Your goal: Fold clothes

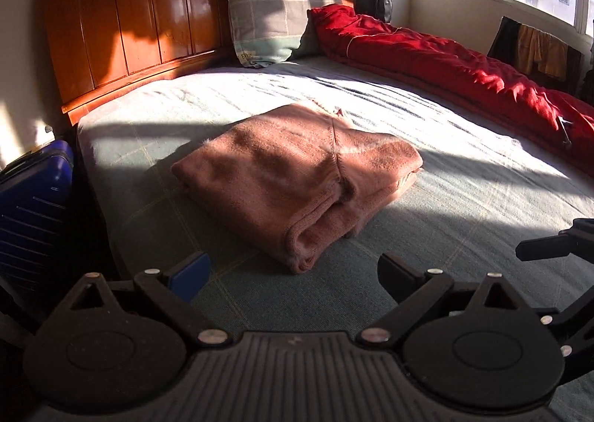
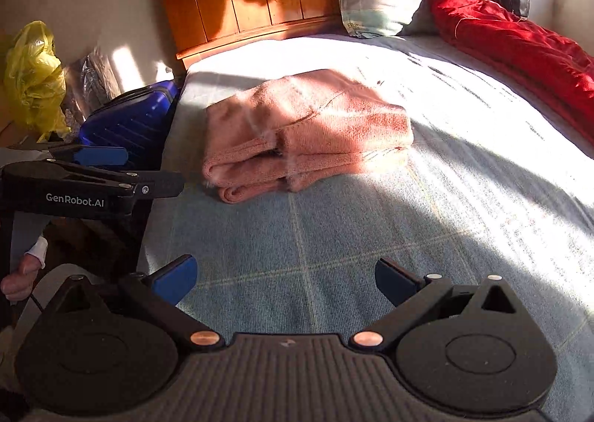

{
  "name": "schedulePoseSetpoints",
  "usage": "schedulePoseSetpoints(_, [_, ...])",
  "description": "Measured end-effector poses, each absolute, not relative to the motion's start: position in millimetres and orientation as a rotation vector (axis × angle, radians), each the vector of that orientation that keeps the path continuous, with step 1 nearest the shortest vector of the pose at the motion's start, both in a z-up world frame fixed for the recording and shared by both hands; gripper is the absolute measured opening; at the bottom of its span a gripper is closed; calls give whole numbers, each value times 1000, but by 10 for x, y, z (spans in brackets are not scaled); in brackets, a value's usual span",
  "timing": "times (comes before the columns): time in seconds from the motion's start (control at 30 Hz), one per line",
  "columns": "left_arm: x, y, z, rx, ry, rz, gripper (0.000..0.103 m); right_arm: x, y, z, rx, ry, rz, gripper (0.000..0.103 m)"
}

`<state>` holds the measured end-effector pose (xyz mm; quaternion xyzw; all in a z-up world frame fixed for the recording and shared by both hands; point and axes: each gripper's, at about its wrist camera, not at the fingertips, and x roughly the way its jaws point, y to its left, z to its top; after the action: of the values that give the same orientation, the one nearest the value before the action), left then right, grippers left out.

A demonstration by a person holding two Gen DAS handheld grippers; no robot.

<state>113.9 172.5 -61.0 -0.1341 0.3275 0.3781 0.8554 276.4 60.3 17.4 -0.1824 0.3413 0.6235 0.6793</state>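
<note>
A pink knitted garment (image 1: pixel 297 177) lies folded into a thick rectangle on the grey-green bed sheet (image 1: pixel 464 199). It also shows in the right wrist view (image 2: pixel 304 132), folded in stacked layers. My left gripper (image 1: pixel 293 273) is open and empty, held just short of the garment's near corner. My right gripper (image 2: pixel 286 279) is open and empty, well back from the garment over bare sheet. The left gripper also shows in the right wrist view (image 2: pixel 111 169), at the bed's left side.
A wooden headboard (image 1: pixel 148 21) and a checked pillow (image 1: pixel 271 21) stand at the far end. A red quilt (image 1: pixel 464 62) runs along the right side by the window. A blue suitcase (image 1: pixel 33 206) and a yellow plastic bag (image 2: pixel 33 80) sit left of the bed.
</note>
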Motion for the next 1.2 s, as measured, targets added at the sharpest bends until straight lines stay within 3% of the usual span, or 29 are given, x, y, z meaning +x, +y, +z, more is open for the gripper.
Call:
schedulePoseSetpoints(0.6, [868,1362,-325,-363,702,813,100,2603,743,307,-512,749,1308,103])
schedulePoseSetpoints(1.2, [771,1392,-473,-513,824,870,100,2499,674,415,-507,720,1256,103])
